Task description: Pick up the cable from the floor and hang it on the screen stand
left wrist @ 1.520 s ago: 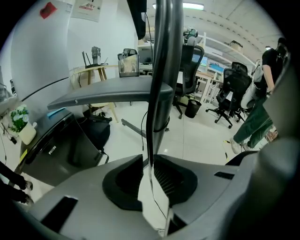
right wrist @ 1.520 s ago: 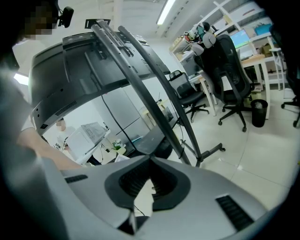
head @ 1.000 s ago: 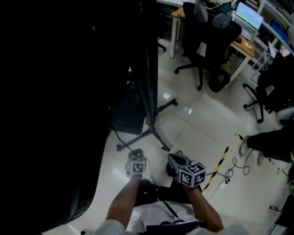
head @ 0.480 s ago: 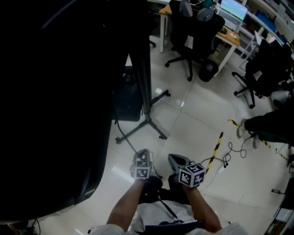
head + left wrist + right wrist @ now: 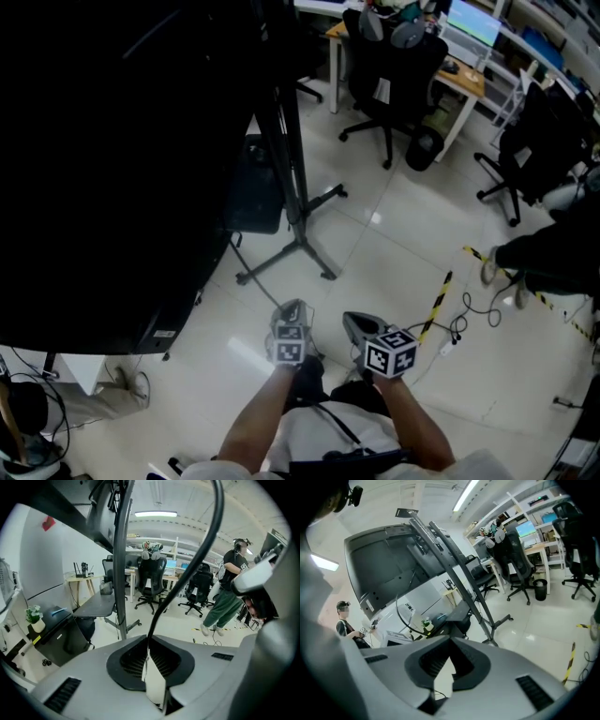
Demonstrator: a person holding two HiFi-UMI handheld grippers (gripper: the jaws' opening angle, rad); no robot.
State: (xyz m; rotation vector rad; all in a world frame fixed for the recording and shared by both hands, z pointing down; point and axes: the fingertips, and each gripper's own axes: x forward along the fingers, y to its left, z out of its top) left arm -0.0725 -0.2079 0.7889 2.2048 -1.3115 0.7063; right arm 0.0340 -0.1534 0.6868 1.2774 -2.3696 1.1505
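While the big dark screen (image 5: 112, 141) looms above the pale floor on its screen stand (image 5: 292, 202), I hold both tongs low in front of me. My left gripper (image 5: 292, 311) is clenched on the black cable (image 5: 164, 602), which arcs up out of its jaws. My right gripper (image 5: 353, 325) is pressed closed on nothing.

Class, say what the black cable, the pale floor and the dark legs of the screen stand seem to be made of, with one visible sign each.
Black cable: probably rubber or plastic sheathing, matt; it bends in a smooth curve.
Pale floor: likely glazed tile, glossy; joint lines and light reflections show.
Dark legs of the screen stand: apparently painted metal tube, straight and thin.
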